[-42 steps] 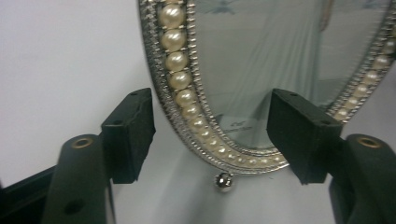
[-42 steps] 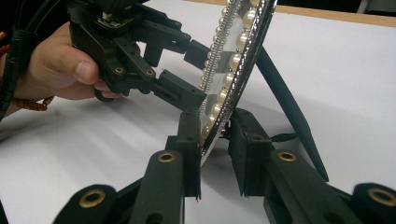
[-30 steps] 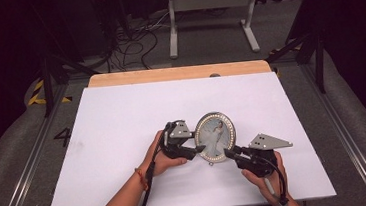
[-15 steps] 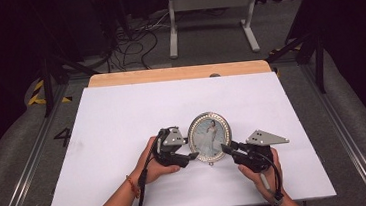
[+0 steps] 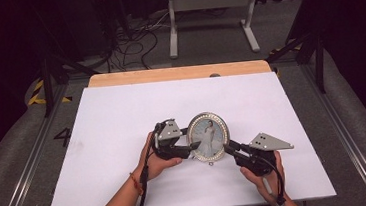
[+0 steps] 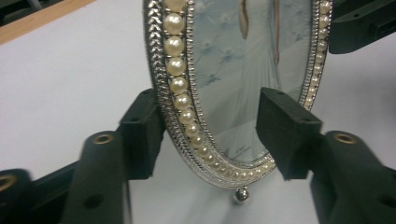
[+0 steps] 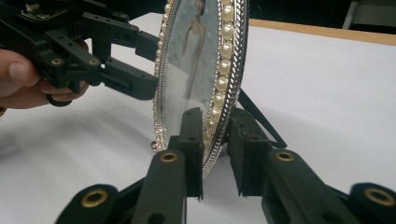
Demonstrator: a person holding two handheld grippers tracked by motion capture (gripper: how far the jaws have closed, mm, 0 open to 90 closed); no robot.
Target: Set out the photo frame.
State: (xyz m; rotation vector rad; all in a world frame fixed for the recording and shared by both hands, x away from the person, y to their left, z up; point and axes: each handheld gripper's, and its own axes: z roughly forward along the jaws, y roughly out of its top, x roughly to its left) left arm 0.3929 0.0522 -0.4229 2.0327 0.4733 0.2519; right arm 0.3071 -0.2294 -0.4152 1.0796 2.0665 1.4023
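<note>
Frame: an oval picture frame (image 5: 208,136) w/ a pearl-bead rim and a silver edge is held upright, slightly tilted, over the near middle of the white table (image 5: 121,113); a photo of a figure in a white dress is seen behind the glass.
Left gripper (image 5: 190,150): its jaws are placed on both sides of the frame's left-lower rim. In the left gripper view the back pad (image 6: 140,135) is seen close against the rim, but the front pad (image 6: 285,130) stands apart from the glass, so the frame is not clamped on this side. The jaws have just been closing further, w/ the rim between them.
Right gripper (image 5: 229,148): clenched on the right-lower rim; in the right gripper view the pearl edge (image 7: 219,93) is pinched between the two pads (image 7: 194,140), front and back.
Stand: a thin dark leg (image 7: 261,119) is seen behind the frame, folded out; whether it touches the table cannot be told.
Foot: a small silver ball (image 6: 241,195) hangs at the bottom of the frame.
Weight: judged light to medium; metal-look rim, glass front.
Stiffness: rim judged stiff, no bending is expected under the pads.
Fragile: yes; the glass may crack and beads may come off if squeezed hard.
Slippery: probably; rounded beads and smooth glass give poor hold, so slipping or turning betw. the pads is possible.
Where to hold: on the rim only, front and back, at the low sides; the glass centre and the thin leg are better avoided.
</note>
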